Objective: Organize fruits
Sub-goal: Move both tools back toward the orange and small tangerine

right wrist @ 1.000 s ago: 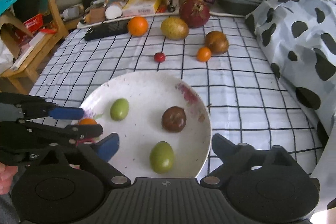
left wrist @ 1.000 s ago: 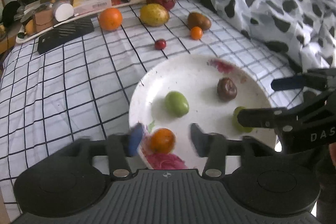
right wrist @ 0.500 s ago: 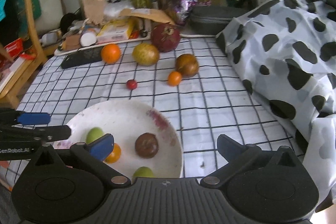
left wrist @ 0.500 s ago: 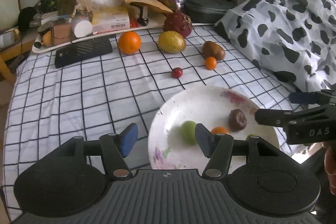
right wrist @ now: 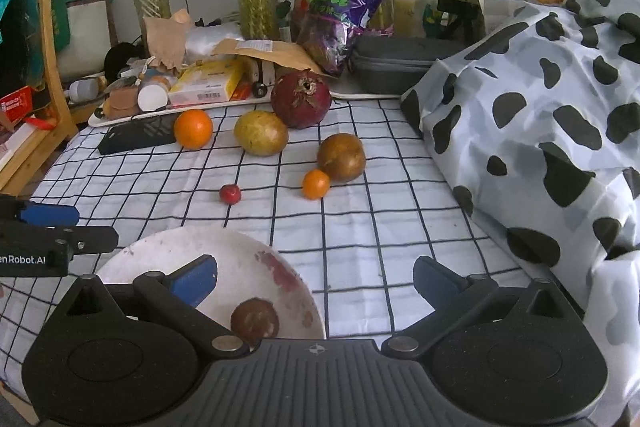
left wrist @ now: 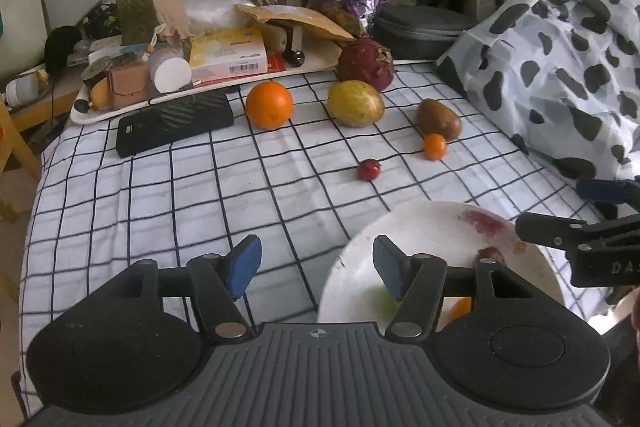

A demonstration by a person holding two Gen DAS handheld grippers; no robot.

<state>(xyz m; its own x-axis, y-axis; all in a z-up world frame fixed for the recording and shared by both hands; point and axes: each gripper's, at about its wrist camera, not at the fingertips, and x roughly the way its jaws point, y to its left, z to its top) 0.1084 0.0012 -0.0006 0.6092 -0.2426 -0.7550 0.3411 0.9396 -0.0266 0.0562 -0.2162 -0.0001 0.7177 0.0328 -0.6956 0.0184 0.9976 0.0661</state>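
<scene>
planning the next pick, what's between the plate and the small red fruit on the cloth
Only bare checked cloth. In the right wrist view the small red fruit lies just beyond the plate rim, with nothing between.

- Soft, even daylight fills both my views; it is neither dim nor harsh, and the white wall at the back reads brightest.
- Shadows are faint: only a small soft one sits under the orange (left wrist: 269, 104) and under the pomegranate (right wrist: 301, 100) on the checked cloth (left wrist: 160, 187).
- No hard glare shows; the white plate (left wrist: 424, 227) looks a little washed out.
- Fisheye bending is strong: the cloth's grid lines curve, and the corners go dark.
- Colours look slightly hazy, with a bluish cast.
- In my left view the fruit behind my left gripper (left wrist: 316, 267) is smeared and unclear; far clutter is soft.
</scene>
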